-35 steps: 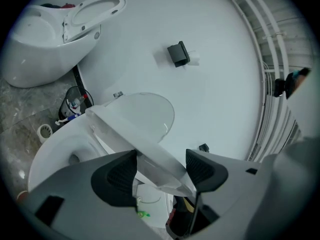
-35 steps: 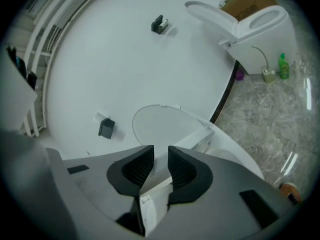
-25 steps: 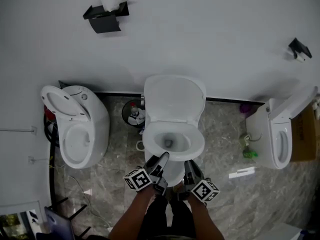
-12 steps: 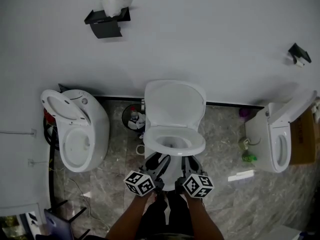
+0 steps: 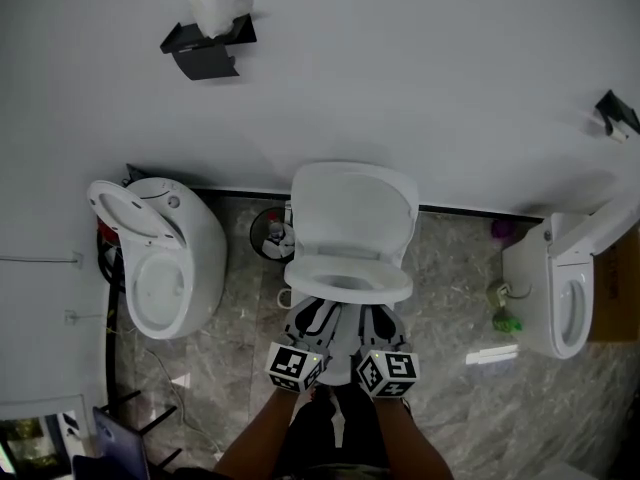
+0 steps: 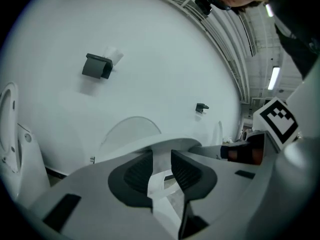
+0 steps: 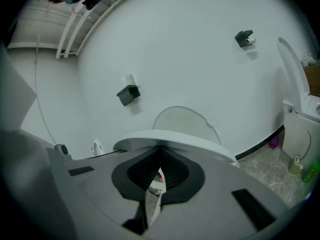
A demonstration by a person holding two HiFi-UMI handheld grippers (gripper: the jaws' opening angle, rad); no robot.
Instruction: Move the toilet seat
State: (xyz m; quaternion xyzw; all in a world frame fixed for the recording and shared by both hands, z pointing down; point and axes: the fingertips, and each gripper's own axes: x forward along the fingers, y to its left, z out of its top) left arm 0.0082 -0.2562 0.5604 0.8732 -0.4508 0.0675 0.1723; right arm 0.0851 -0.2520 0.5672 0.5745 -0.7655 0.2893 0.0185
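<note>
Seat (image 5: 348, 286) centre frame, front now raised, flat before | left gripper (image 6: 161, 160) jaws just narrowing, small gap, empty | right gripper (image 7: 160, 160) closed, empty | both under rim: lift likely begun

Both forearms (image 5: 262, 438) reach forward side by side. The left gripper (image 5: 320, 313) has just been closing; its fingers stand a narrow gap apart, gripping nothing. The right gripper (image 5: 378, 315) has its fingers pressed together.

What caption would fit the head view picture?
Left gripper and right gripper at the front of the toilet seat, lid up.
</note>
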